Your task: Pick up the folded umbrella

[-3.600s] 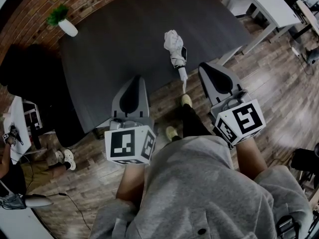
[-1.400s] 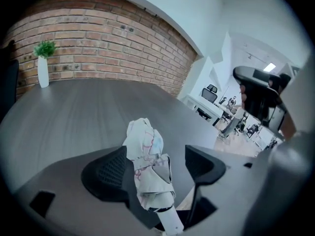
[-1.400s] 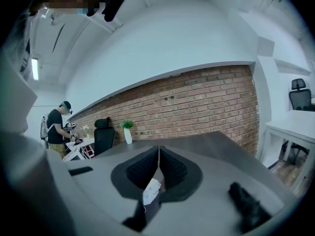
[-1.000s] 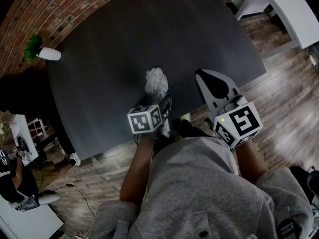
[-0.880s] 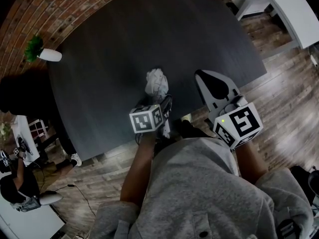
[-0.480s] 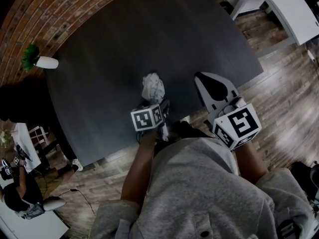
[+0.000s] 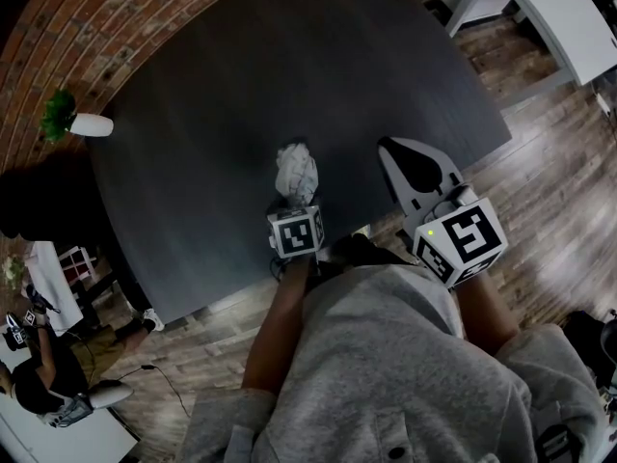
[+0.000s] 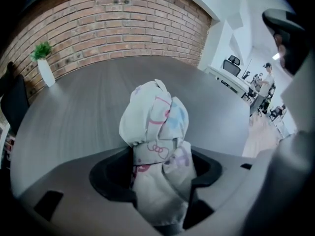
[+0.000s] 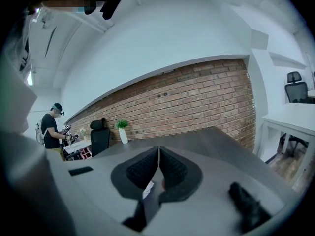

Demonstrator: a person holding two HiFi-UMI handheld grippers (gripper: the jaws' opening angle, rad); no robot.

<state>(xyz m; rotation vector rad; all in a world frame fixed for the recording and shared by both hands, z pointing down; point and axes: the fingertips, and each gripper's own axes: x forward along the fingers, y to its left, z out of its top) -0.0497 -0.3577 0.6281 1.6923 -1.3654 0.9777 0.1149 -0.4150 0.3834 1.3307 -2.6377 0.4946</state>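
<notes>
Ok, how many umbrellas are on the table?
1. The umbrella lies near the table's near edge, between the left gripper's jaws, which have just been closing onto it. No other shows.

Folded umbrella (image 7: 296,174) on table (image 7: 212,104) near front edge; plant (image 7: 77,122) at far-left corner.

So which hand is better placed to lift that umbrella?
Left. The left tool points down over the umbrella, and its jaws have just been closing, with the umbrella pressed between them. The right tool is shut, empty and off to the side.
</notes>
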